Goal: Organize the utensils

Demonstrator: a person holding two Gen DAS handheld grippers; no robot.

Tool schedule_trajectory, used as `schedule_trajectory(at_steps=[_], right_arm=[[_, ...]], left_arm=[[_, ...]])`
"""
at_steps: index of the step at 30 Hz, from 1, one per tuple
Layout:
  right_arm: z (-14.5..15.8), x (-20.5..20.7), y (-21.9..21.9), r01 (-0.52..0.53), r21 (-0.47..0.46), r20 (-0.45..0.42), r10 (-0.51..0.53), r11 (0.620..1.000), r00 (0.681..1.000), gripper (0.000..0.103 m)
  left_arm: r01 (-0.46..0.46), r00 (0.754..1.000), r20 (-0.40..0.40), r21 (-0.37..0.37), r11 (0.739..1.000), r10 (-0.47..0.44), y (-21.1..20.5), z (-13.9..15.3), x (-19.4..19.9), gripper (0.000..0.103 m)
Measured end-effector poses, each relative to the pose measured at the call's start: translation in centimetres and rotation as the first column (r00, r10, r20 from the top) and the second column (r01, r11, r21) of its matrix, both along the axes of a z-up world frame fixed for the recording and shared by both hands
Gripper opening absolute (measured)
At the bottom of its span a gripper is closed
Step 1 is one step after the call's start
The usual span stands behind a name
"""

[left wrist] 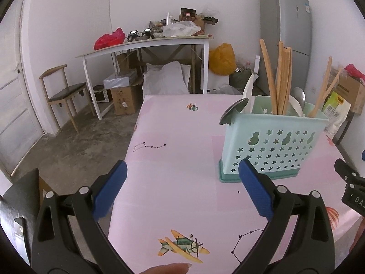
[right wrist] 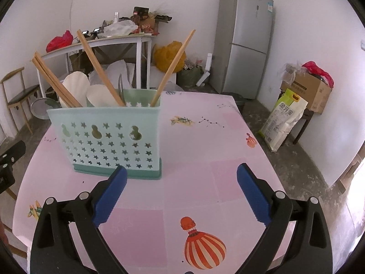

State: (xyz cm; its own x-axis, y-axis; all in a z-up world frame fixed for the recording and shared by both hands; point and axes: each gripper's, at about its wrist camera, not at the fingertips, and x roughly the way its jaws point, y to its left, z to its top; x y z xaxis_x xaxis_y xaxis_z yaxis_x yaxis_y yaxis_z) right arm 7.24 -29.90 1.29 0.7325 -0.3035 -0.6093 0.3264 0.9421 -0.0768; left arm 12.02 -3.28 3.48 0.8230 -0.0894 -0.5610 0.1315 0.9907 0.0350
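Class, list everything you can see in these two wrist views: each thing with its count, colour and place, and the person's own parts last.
Perforated plastic utensil holder: one, mint green, standing on the table.
Wooden chopsticks: several, tan, upright in the holder.
Ceramic spoons: at least two, white, in the holder.
Metal spoon: one, silver, in the holder.
Patterned tablecloth: one, pink, covering the table.
Fridge: one, grey, by the back wall.
Wooden chair: one, dark seat, left wall.
Left tool: one, black with blue pads, open, empty.
Right tool: one, same colours, open, empty.
Fingertip: one, bottom edge, left view.
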Motion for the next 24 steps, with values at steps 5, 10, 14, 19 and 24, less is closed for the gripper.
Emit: schedule_trajectory(at_steps=[5, 10, 14, 19, 24], right_arm=[[-0.25, 0.13, 0.15, -0.015, 0.010, -0.009, 0.015, 1.000, 1.000, 0.094], [-0.24, 0.17, 0.29, -0.017, 0.006, -0.011, 0.017, 1.000, 1.000, 0.094], [-0.23, 0.19, 0.28, -0.016, 0.006, -0.014, 0.016, 1.000, 1.000, 0.094], [-0.12, 0.19, 0.24, -0.020, 0.001, -0.019, 0.020, 1.000, 1.000, 0.094], [-0.10, 0.18, 0.23, -0.020, 0.001, -0.019, 0.020, 1.000, 1.000, 0.094]], left_arm=[[0.020, 1.000, -0.018, -0.004, 1.000, -0.020, -0.13, -0.06, -0.09, 0.094], [0.025, 0.999, -0.020, -0.006, 1.000, -0.026, -0.20, 0.14, -0.12, 0.094], [0.027, 0.999, -0.019, -0.006, 1.000, -0.028, -0.31, 0.20, -0.08, 0.094], [0.027, 0.999, -0.020, -0.006, 1.000, -0.027, -0.34, 0.23, -0.05, 0.094], [0.029, 0.999, -0.022, -0.007, 1.000, -0.029, -0.46, 0.28, -0.04, 0.094]])
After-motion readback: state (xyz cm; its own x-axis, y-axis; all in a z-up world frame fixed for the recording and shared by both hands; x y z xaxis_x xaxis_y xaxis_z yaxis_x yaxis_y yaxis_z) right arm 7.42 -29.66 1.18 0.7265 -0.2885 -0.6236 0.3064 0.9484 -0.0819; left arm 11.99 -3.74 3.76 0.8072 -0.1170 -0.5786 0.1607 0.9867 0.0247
